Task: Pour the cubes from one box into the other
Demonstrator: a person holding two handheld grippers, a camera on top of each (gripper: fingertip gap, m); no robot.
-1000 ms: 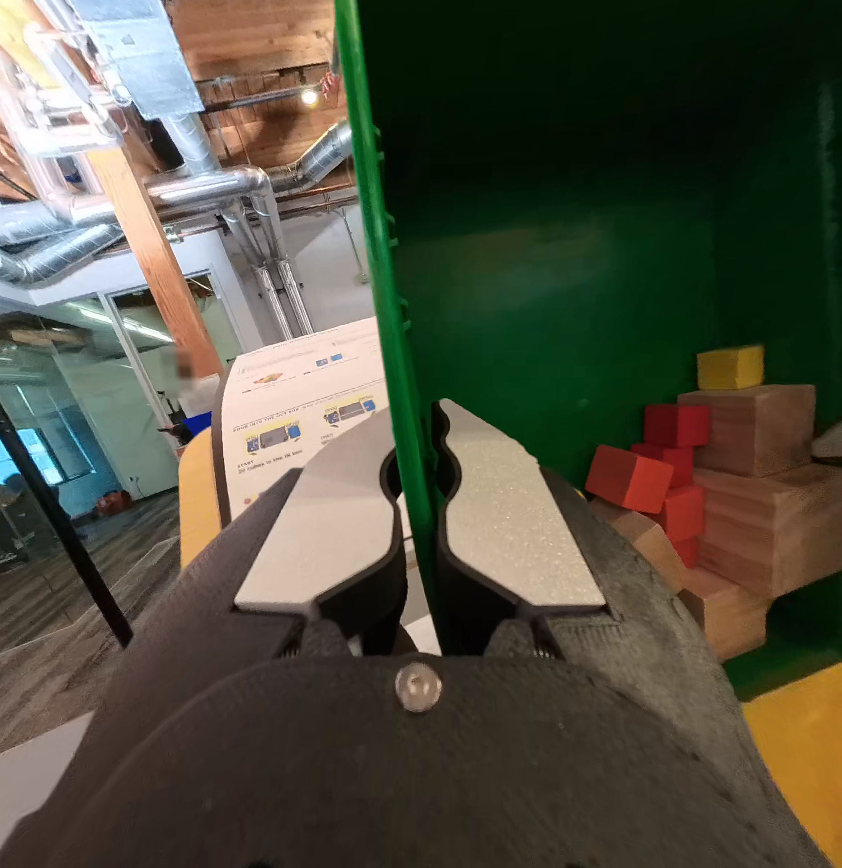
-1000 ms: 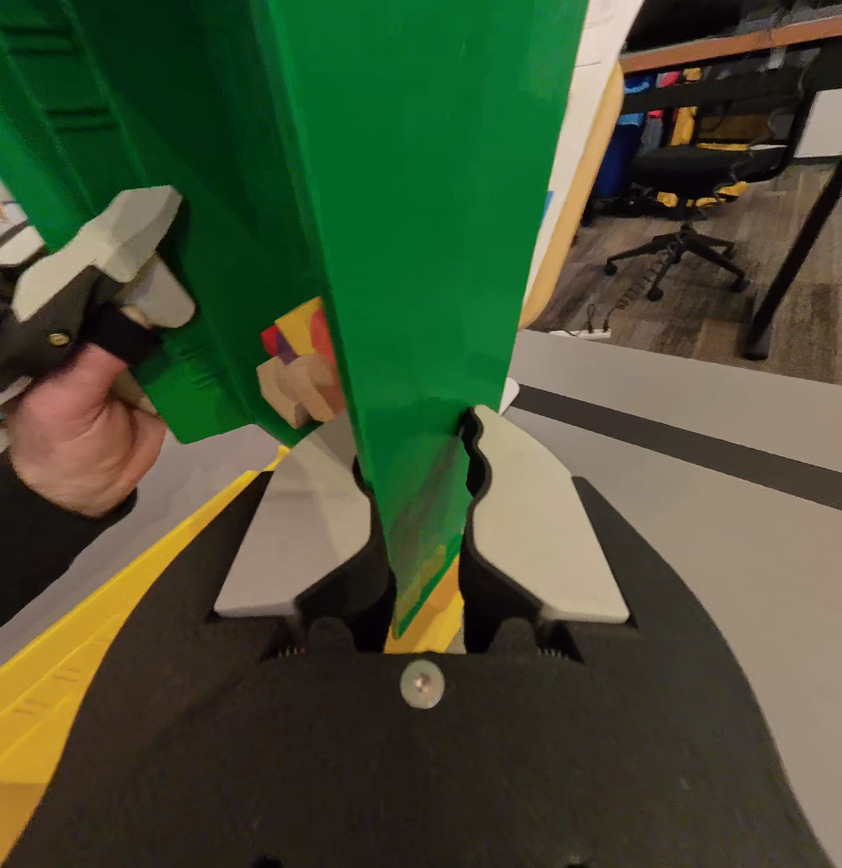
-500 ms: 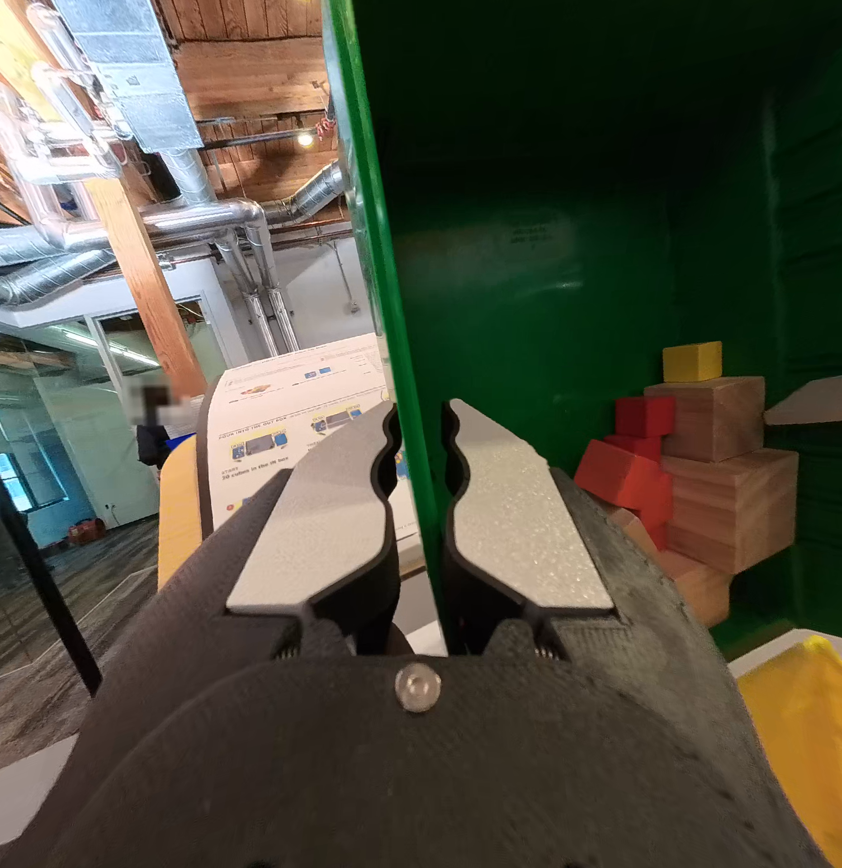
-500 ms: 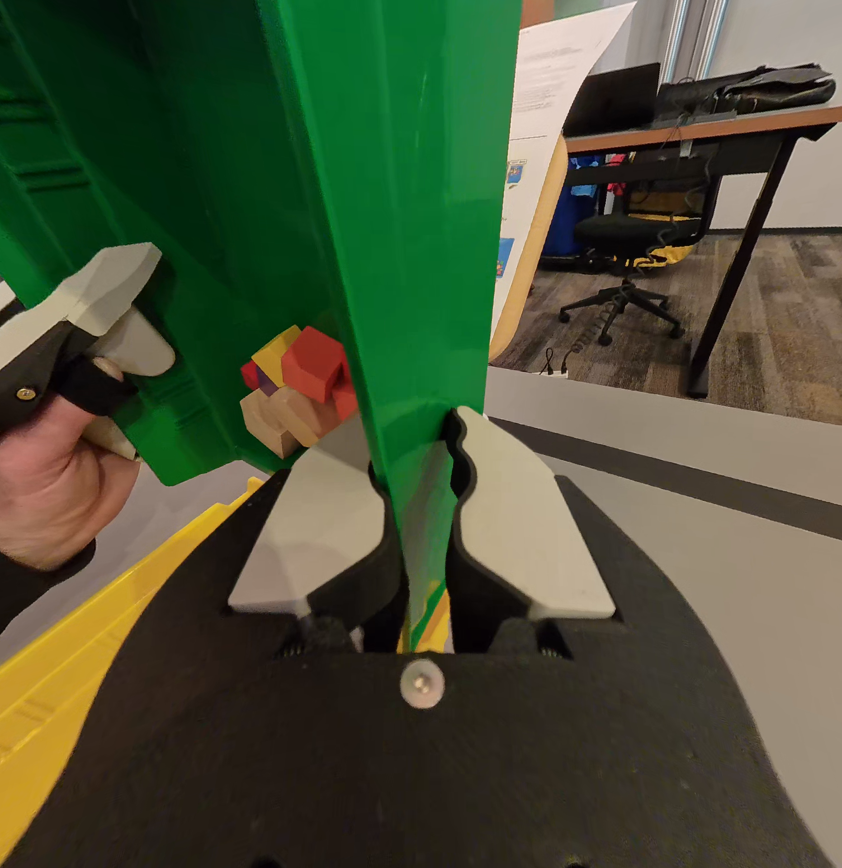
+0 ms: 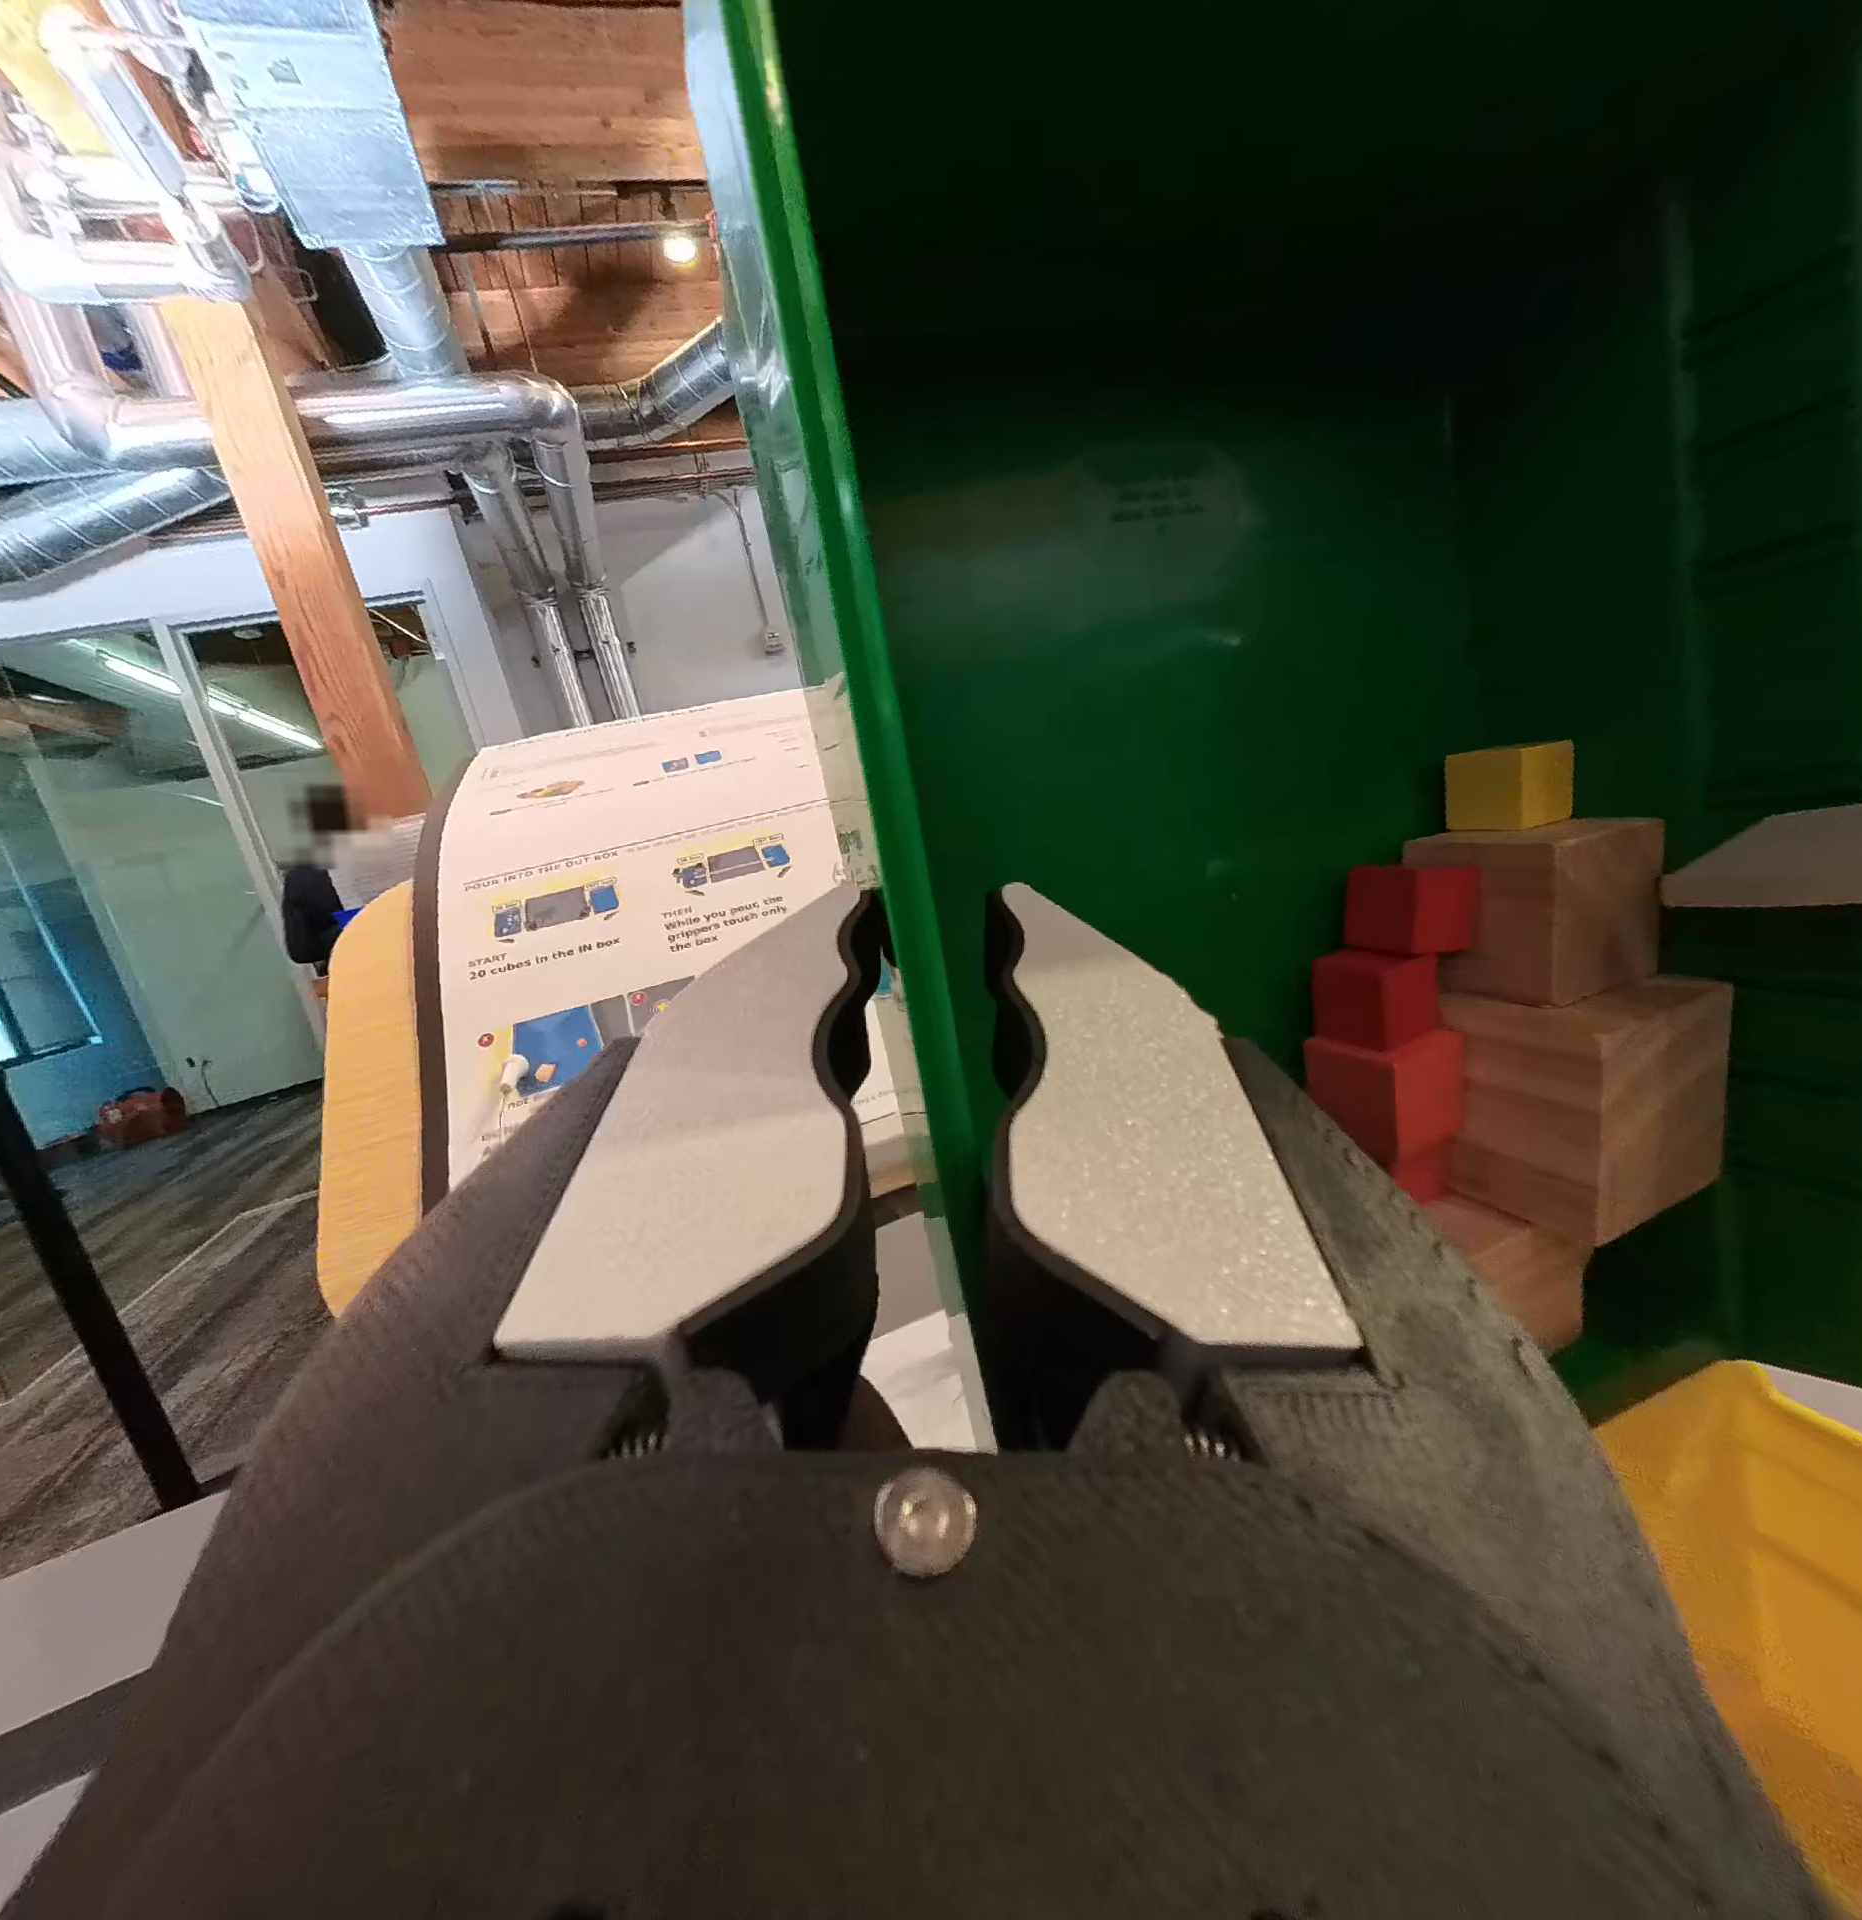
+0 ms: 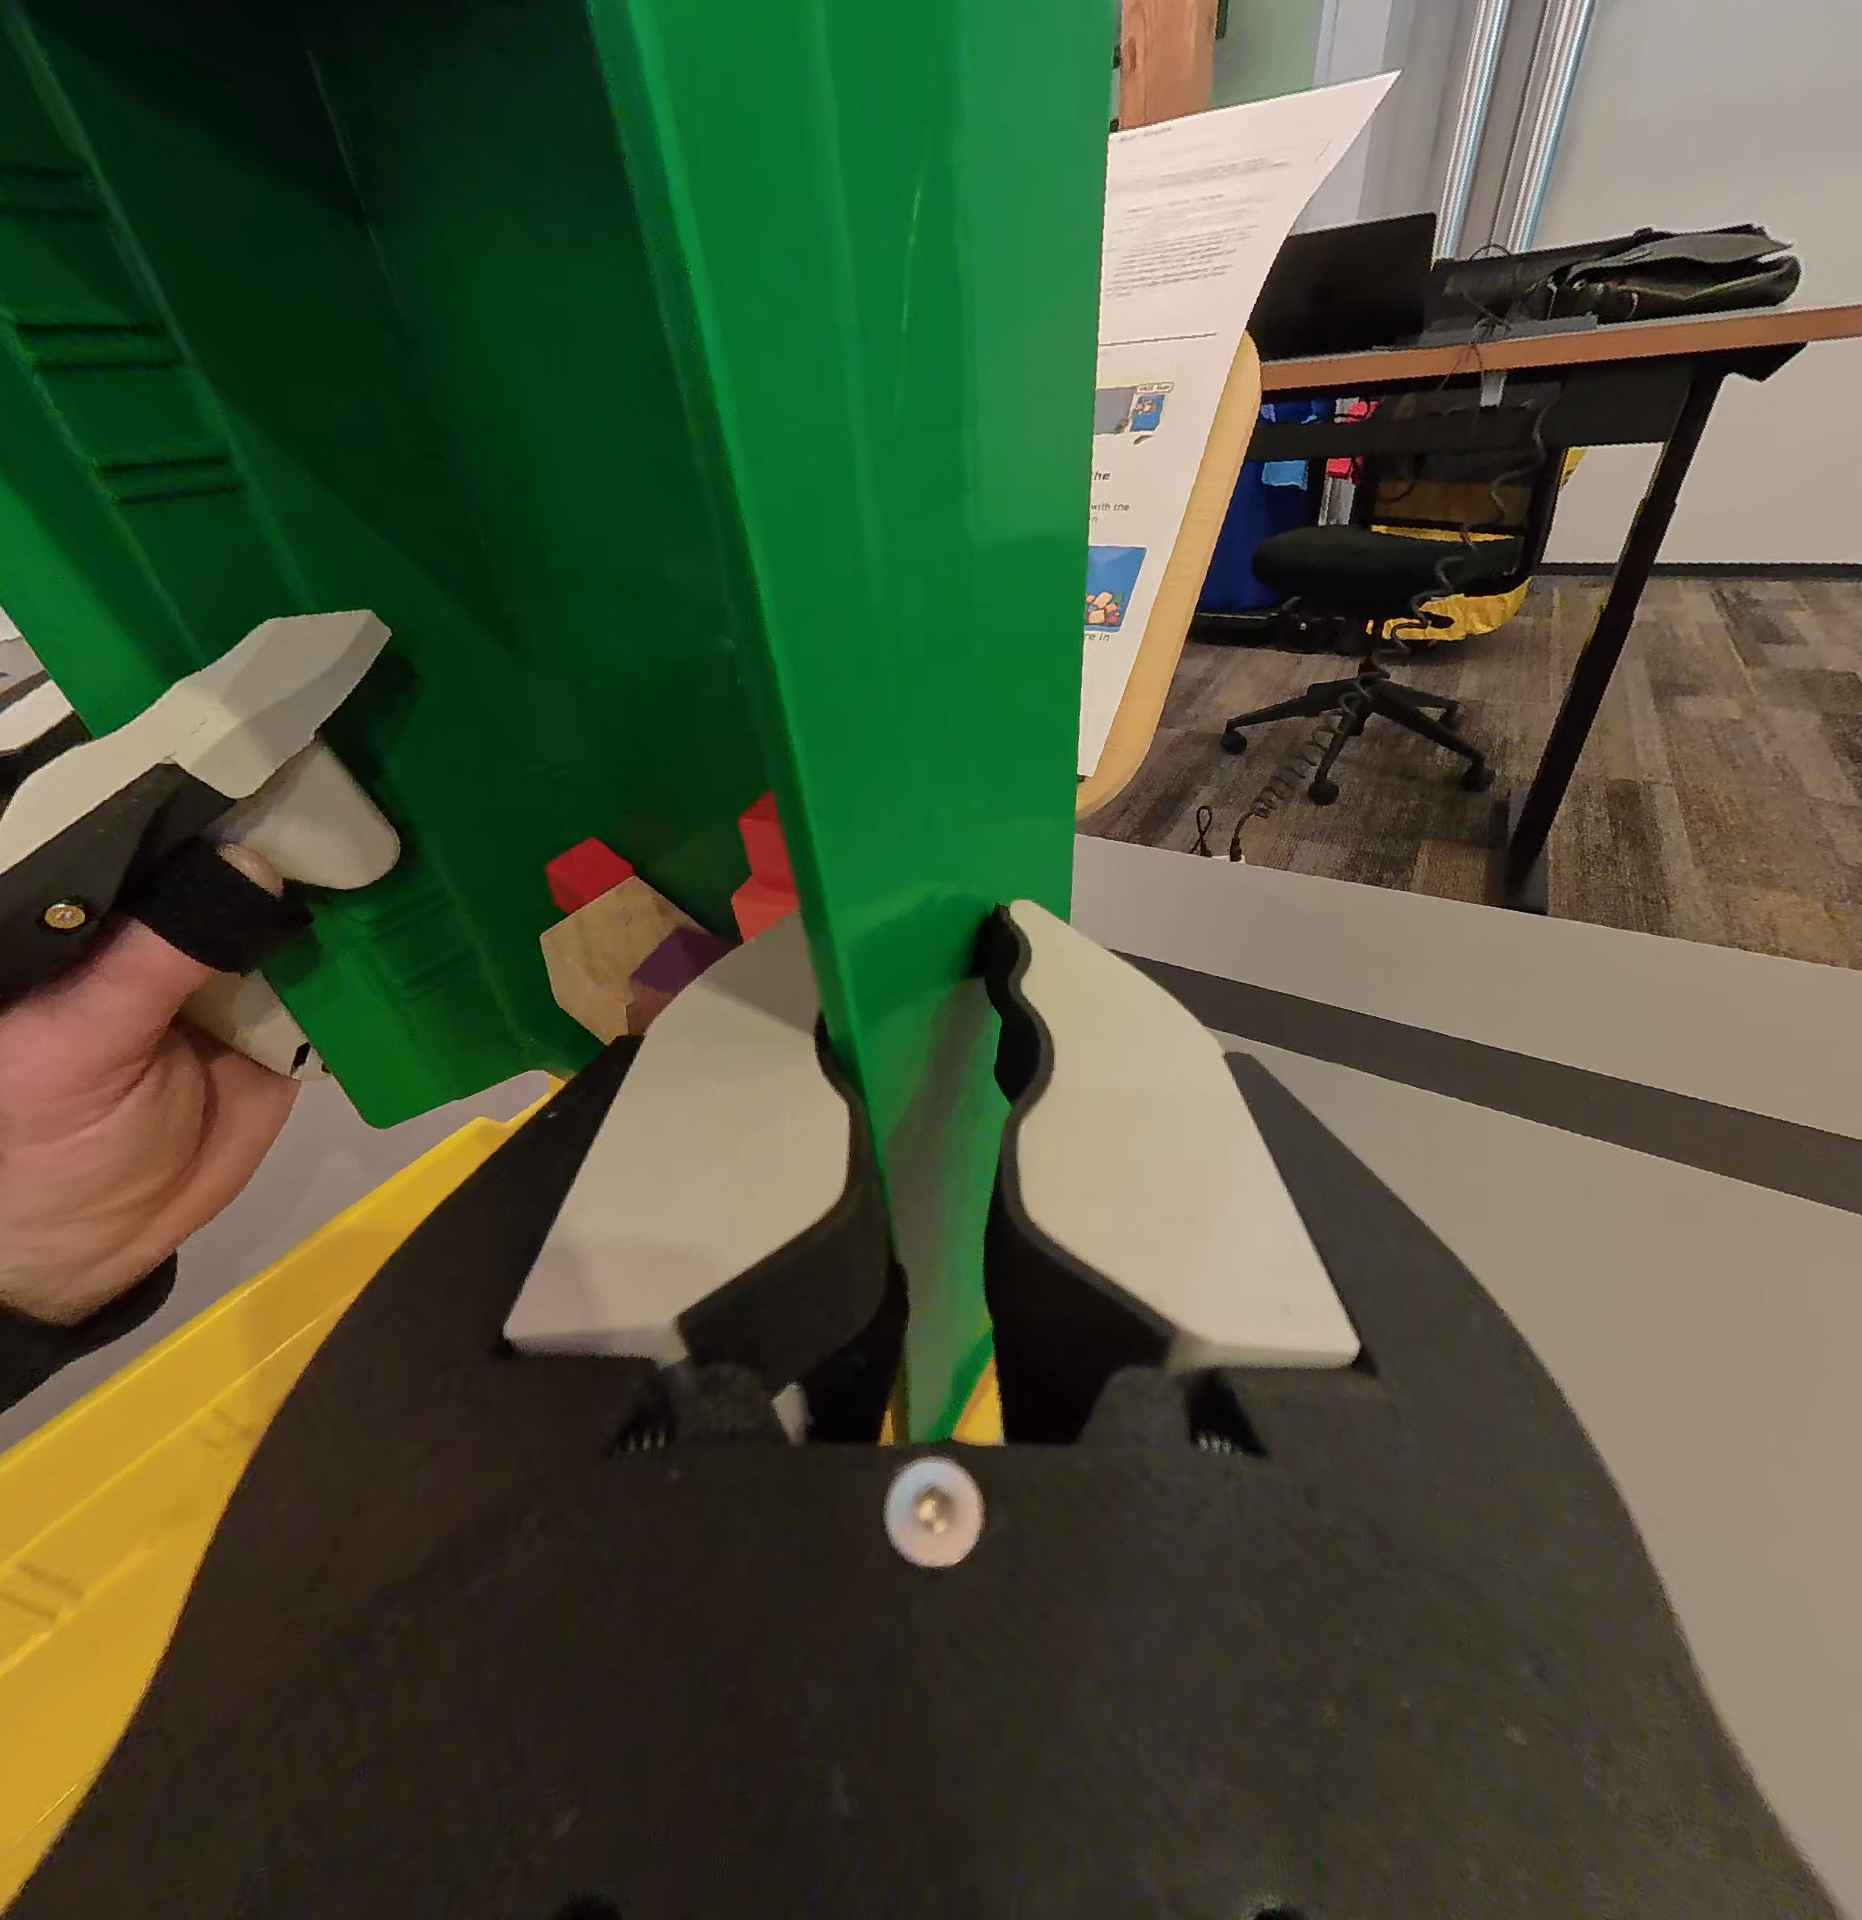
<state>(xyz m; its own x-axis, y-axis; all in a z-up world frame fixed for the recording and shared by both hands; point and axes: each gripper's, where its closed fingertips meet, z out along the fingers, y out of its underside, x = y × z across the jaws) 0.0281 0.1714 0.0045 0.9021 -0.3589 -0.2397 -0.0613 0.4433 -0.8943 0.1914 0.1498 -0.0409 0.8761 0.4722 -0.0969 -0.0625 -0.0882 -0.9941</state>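
Note:
Both grippers hold a green box [image 5: 1218, 520] steeply tilted above a yellow box [image 5: 1758, 1610]. My left gripper [image 5: 932, 904] is shut on one side wall. My right gripper [image 6: 906, 925] is shut on the opposite wall [image 6: 854, 416]. Wooden cubes [image 5: 1561, 1091], red cubes [image 5: 1384, 997] and a yellow cube [image 5: 1509, 784] are piled in the box's low corner. In the right wrist view red [image 6: 584, 868], wooden [image 6: 605, 956] and purple [image 6: 678, 956] cubes show at the box's lower edge. The yellow box [image 6: 127, 1507] lies beneath, and the left gripper [image 6: 283, 727] shows farther off in a hand.
The boxes are over a grey table [image 6: 1529, 1247]. A white instruction poster [image 5: 636, 914] leans on a curved wooden panel behind it. A desk [image 6: 1581, 343] and an office chair [image 6: 1363, 623] stand on the floor at the right. A black pole [image 5: 85, 1299] stands at the left.
Both grippers and the green box have swung, so more of the room shows. The cubes have shifted into a tighter pile, and a loose tilted red cube has settled against the others.

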